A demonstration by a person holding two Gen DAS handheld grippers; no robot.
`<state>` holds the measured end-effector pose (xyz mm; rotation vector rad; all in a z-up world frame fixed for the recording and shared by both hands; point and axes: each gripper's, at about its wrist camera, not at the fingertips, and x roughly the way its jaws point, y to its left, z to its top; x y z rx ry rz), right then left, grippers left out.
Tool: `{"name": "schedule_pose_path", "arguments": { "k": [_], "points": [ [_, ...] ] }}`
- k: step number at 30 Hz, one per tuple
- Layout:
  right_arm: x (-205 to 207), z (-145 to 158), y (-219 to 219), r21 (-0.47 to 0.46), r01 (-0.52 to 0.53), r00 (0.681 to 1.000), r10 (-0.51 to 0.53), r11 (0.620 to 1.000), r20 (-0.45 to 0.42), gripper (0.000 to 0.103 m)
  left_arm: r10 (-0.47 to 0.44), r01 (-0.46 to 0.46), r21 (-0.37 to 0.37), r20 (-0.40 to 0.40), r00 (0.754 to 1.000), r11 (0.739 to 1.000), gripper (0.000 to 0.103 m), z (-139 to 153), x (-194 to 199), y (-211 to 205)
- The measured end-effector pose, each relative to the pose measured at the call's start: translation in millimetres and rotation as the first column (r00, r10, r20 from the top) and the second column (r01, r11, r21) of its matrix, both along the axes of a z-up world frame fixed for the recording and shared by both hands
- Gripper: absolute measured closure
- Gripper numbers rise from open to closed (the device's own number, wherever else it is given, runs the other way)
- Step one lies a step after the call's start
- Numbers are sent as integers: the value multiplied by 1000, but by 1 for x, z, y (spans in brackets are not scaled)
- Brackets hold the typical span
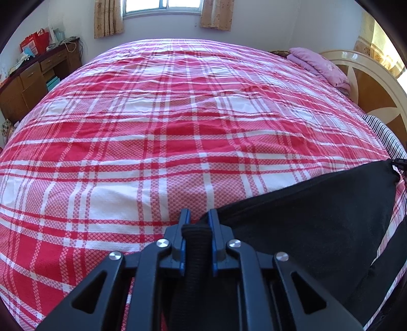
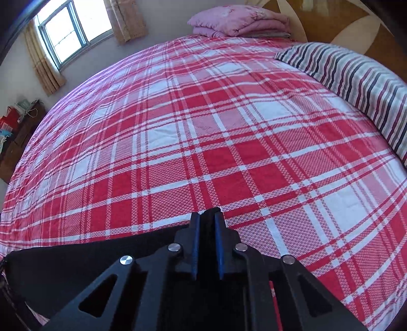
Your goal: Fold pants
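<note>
Black pants (image 1: 318,219) lie near the front edge of a bed with a red and white plaid sheet (image 1: 178,122). In the left wrist view the cloth stretches from between the fingers off to the right. My left gripper (image 1: 198,221) is shut on a ribbed edge of the pants. In the right wrist view the pants (image 2: 84,262) spread to the left and below. My right gripper (image 2: 206,219) is shut on a fold of the black cloth, which pokes up between its blue pads.
A striped pillow (image 2: 356,84) lies at the right of the bed by the wooden headboard (image 1: 374,89). A folded pink quilt (image 2: 239,23) rests at the far end. A wooden desk (image 1: 33,79) with bags stands to the left, under a curtained window (image 2: 68,30).
</note>
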<state>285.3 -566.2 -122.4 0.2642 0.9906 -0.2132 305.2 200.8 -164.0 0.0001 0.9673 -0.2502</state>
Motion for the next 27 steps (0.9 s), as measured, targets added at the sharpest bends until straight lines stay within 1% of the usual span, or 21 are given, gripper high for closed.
{"name": "schedule_pose_path", "arguments": {
  "k": [2,4,7,9,15,21,27],
  "points": [
    [-6,12,3,-14,-1,1000,1,1000,30,93,2,-2,-3,7,1000,1000,90,5,0,0],
    [-14,25,5,-18,2,998,-1,1000,62,93,10,-10,-21,33,999,1000,90,14,-3,4],
    [-32,49,5,-24,4,993,-1,1000,116,94,19,-11,-73,99,995,997,90,35,-15,12],
    [-42,61,6,-30,3,991,1,1000,137,94,21,-9,-93,128,992,996,90,46,-22,16],
    [-91,94,10,-47,6,976,4,999,218,95,23,5,-147,188,982,989,90,67,-48,24],
    [-149,107,17,-93,8,963,17,996,268,96,19,28,-191,239,971,981,89,77,-78,30],
    [-211,107,18,-79,26,952,-1,997,306,96,10,63,-234,296,955,970,90,86,-121,40]
  ]
}}
